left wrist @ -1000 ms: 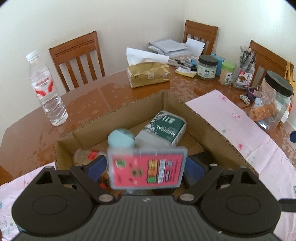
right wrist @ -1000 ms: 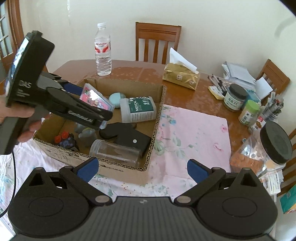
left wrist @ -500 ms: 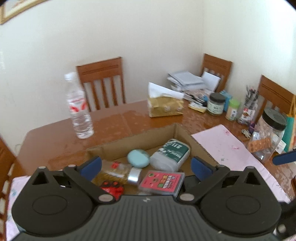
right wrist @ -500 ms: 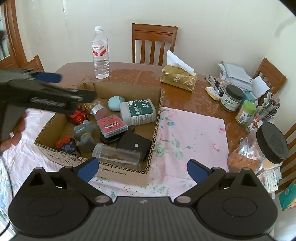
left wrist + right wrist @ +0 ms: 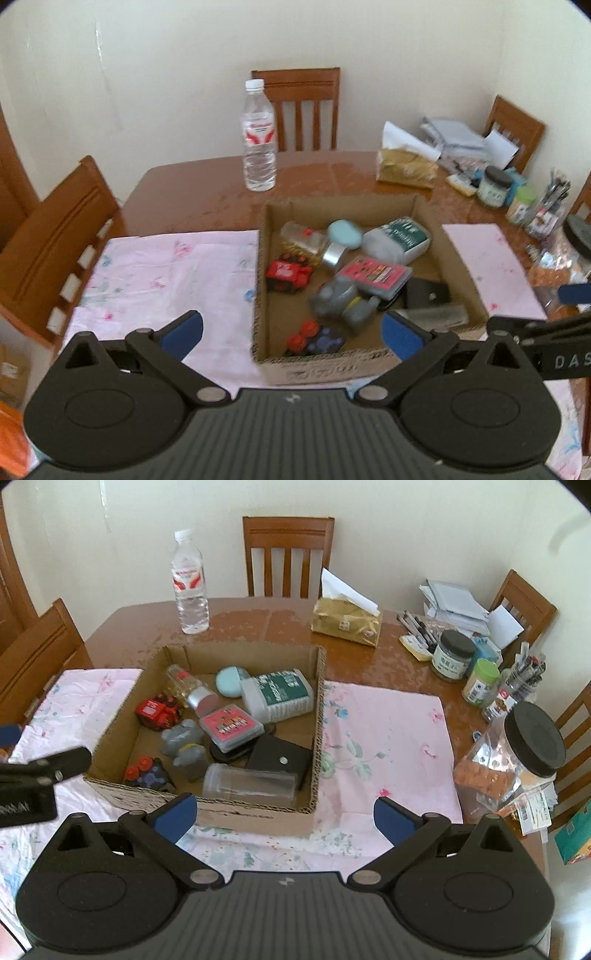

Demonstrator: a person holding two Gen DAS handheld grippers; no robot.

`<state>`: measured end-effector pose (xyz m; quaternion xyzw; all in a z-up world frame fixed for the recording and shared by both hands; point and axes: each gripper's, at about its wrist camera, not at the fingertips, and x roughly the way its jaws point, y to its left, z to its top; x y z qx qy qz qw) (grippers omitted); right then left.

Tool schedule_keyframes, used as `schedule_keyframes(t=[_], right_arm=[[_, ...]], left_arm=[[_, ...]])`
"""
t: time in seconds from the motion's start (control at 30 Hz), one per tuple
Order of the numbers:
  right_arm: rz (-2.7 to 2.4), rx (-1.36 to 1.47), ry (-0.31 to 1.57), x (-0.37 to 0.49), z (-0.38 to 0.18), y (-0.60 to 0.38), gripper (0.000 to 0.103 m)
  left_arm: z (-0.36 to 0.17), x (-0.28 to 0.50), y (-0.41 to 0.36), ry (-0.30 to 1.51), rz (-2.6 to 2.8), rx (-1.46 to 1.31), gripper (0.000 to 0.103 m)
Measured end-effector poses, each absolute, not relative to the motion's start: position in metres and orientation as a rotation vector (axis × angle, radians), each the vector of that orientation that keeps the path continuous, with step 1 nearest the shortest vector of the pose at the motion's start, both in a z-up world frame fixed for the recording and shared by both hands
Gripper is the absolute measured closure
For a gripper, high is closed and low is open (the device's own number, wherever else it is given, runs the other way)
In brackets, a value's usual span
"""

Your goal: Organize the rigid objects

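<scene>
Both grippers stand wide apart at the jaws with nothing between the pads: the left gripper (image 5: 291, 334) hangs over the near-left edge of the box (image 5: 317, 716), and the right gripper (image 5: 282, 814) hangs over the cloth (image 5: 388, 738) just in front of the box's near wall. The task's things all lie inside the box, crowded together: the pink card case (image 5: 232, 723) rests tilted on top of a dark round thing and against the grey toy (image 5: 183, 740), with the black pouch (image 5: 280, 757) just beside it and the clear jar (image 5: 249, 784) lying on its side along the near wall. Further in are the red toy car (image 5: 157, 710), the white bottle (image 5: 277, 694), the teal disc (image 5: 231, 679) and a small glass bottle (image 5: 183, 681). The likely trouble lies in that crowding. The card case sits unevenly, so a nudge to the toy or pouch could slide it off. The jar, being round and on its side, would probably roll if a finger pushed it. A reach into the middle with jaws this wide may catch two things at once. The box is light card on loose cloth, so pressing on a wall could shift or fold it. The water bottle (image 5: 190, 587) and big jar (image 5: 517, 760) stand outside, near enough for a careless swing to topple them.
</scene>
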<state>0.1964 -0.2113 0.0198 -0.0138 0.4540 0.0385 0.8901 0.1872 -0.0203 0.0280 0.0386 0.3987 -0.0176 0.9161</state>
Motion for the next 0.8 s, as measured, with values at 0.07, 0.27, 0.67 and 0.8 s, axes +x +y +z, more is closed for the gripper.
schedule_keyframes(t=[0.07,0.27,0.67,0.8], right_arm=[[0.088,-0.027,0.937,0.195,0.025,-0.208,0.0],[0.086,-0.021,0.93,0.194,0.031,-0.205,0.0],[0.07,-0.021,0.932,0.194,0.031,-0.205,0.0],[0.068,-0.023,0.932,0.194,0.032,-0.204,0.0]], left_arm=[[0.032,0.185,-0.021,0.823,-0.031,0.08,0.0],[0.038,0.179,-0.021,0.853,-0.007,0.084,0.0],[0.041,0.177,-0.019,0.867,-0.014,0.07,0.0],[0.041,0.178,-0.019,0.867,-0.016,0.07,0.0]])
